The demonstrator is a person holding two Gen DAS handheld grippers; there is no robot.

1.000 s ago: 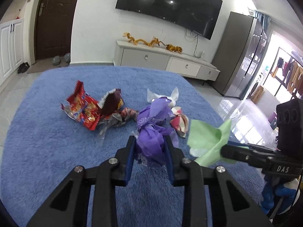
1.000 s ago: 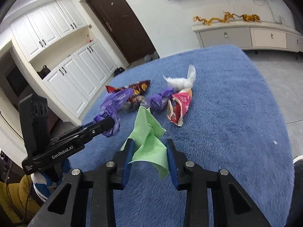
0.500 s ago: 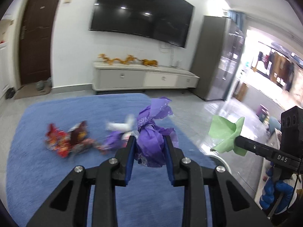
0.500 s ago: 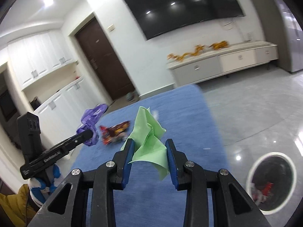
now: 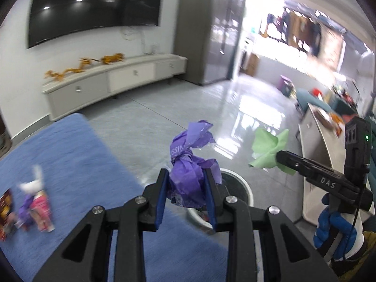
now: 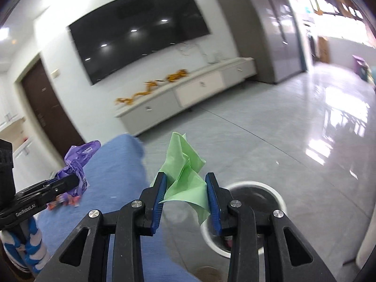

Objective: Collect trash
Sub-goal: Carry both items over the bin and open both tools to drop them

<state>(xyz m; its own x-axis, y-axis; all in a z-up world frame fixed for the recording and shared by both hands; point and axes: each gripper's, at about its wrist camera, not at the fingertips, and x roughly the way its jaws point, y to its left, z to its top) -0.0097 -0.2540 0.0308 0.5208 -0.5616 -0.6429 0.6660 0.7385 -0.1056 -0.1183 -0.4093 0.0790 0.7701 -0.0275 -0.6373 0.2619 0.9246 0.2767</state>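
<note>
Both grippers are loaded: our left gripper is clamped on a crumpled purple wrapper, and our right gripper is pinching a folded green paper between its blue pads. We judge this as the carry-to-bin step, close to the drop. A round trash bin with a white rim sits on the gray tile just ahead of and below the left fingertips, partly hidden behind them; from the right wrist view the same bin lies just past and to the right of the right fingertips, with a few scraps visible inside. Neither piece looks fully over the opening yet. Next move, as we read it: bring each gripper forward until its load hangs over the dark mouth, then let the jaws part; both pieces are light, so the paper may drift or cling to a pad. Pose: both tools held roughly level, pointing forward and slightly down, side by side, the right one near the left's right flank. More trash remains on the blue rug, behind and left of the left gripper. Edges are motion-blurred.
</note>
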